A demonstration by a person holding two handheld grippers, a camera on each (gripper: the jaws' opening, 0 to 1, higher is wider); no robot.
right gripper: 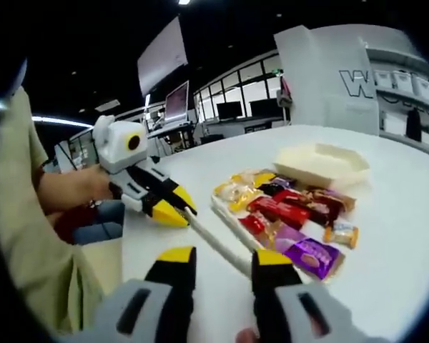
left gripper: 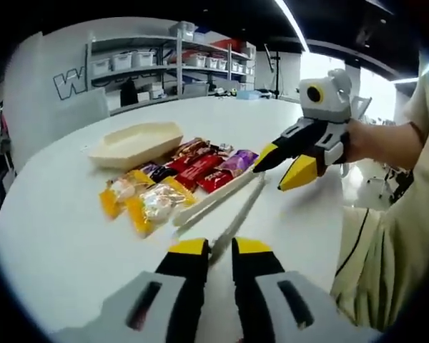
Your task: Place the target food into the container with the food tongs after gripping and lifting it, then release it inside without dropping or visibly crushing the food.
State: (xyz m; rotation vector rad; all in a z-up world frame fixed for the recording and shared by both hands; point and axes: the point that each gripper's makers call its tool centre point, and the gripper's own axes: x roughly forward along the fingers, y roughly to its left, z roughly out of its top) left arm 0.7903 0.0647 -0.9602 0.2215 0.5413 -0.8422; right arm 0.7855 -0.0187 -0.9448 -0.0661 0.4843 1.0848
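White food tongs [left gripper: 222, 196] lie over the round white table, their hinge end held between the jaws of my left gripper [left gripper: 220, 246], which is shut on them. The two arms spread toward a pile of wrapped snacks [left gripper: 179, 179]: orange-yellow packets, red bars and a purple packet [right gripper: 311, 256]. My right gripper [left gripper: 286, 163] hovers open at the tip of the right tong arm. In the right gripper view, that arm [right gripper: 218, 243] runs between my open right gripper [right gripper: 223, 256] jaws, and my left gripper [right gripper: 170, 207] holds the far end. A cream boat-shaped container [left gripper: 136, 143] sits empty beyond the snacks.
The white table [left gripper: 57, 243] has bare room left of the snacks and toward its near edge. Shelves with bins [left gripper: 164, 64] stand behind it. A person's beige sleeve [left gripper: 393, 236] is at the right, and desks with monitors [right gripper: 179, 103] stand farther off.
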